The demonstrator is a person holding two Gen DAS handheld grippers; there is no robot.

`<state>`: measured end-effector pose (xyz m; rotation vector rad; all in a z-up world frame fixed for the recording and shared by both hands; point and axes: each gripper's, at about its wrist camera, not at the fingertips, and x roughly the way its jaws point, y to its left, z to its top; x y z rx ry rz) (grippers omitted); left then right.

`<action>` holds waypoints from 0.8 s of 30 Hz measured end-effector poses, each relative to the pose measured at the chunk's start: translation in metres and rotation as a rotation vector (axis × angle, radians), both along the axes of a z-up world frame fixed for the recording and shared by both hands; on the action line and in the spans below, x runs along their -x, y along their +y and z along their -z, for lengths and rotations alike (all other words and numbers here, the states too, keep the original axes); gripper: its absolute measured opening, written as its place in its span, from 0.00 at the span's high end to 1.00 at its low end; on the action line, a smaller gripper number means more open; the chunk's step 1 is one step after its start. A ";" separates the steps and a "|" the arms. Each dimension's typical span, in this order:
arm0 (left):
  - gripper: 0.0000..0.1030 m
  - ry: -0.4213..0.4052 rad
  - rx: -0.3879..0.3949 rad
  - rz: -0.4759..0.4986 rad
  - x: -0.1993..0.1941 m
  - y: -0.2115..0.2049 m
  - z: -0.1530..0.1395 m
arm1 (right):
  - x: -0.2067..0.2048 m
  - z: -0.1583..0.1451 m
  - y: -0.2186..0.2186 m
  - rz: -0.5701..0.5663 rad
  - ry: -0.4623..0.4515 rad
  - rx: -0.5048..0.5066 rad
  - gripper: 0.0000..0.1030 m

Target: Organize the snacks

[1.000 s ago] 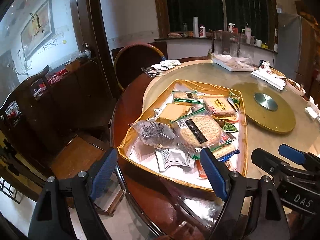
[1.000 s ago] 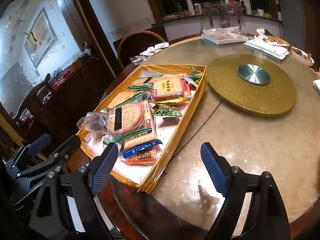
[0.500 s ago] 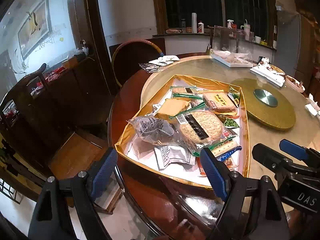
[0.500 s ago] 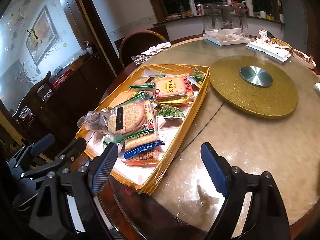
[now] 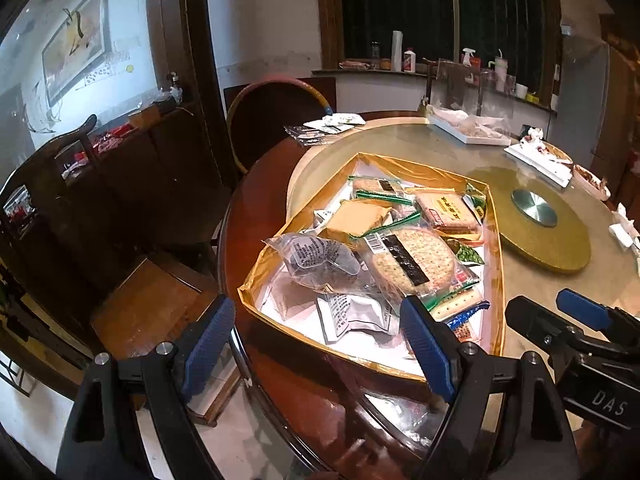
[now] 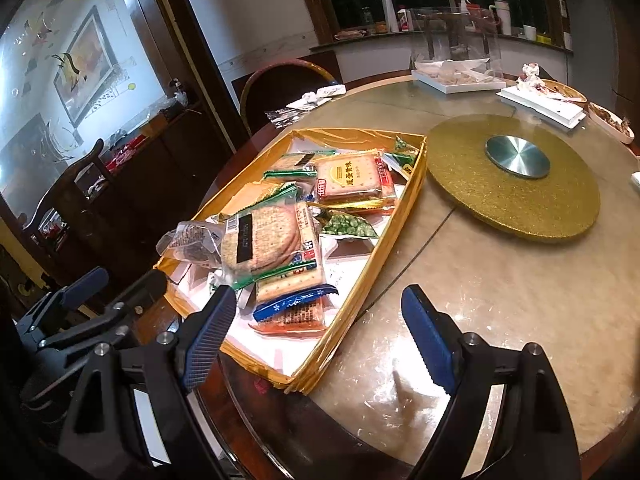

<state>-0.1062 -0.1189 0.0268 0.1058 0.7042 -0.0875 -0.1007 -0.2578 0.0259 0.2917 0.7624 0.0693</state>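
A gold-rimmed tray [image 5: 498, 264] [image 6: 352, 292] on the round table holds several snack packets. Among them are a big round cracker pack [image 5: 412, 264] [image 6: 264, 240], a clear bag [image 5: 320, 260], an orange biscuit pack [image 6: 352, 176], a green pea pack [image 6: 348, 226] and a blue-wrapped cracker pack [image 6: 292, 302]. My left gripper [image 5: 316, 344] is open and empty, held back from the tray's near edge. My right gripper [image 6: 316, 340] is open and empty above the tray's near right corner. Each gripper shows in the other's view.
A gold turntable [image 6: 516, 184] with a steel hub sits right of the tray. White plates and a clear box [image 6: 456, 48] stand at the far side. Loose wrappers [image 5: 324, 128] lie near a wooden chair [image 5: 276, 120]. A dark sideboard stands at left.
Both grippers have drawn slightly back and shifted, so the tray sits a little further off in both views. Both stay open and empty.
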 end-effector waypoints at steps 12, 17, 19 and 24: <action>0.18 0.005 -0.022 -0.005 0.000 -0.005 0.006 | 0.000 0.002 -0.002 -0.001 0.002 -0.002 0.18; 0.18 0.007 -0.031 -0.010 -0.001 -0.007 0.008 | 0.001 0.005 -0.003 0.002 0.001 -0.007 0.18; 0.18 0.018 -0.025 -0.008 -0.002 -0.007 0.010 | 0.001 0.005 -0.003 0.001 0.003 -0.010 0.18; 0.18 0.024 -0.022 -0.013 -0.003 -0.008 0.013 | 0.001 0.007 -0.003 0.001 0.007 -0.009 0.18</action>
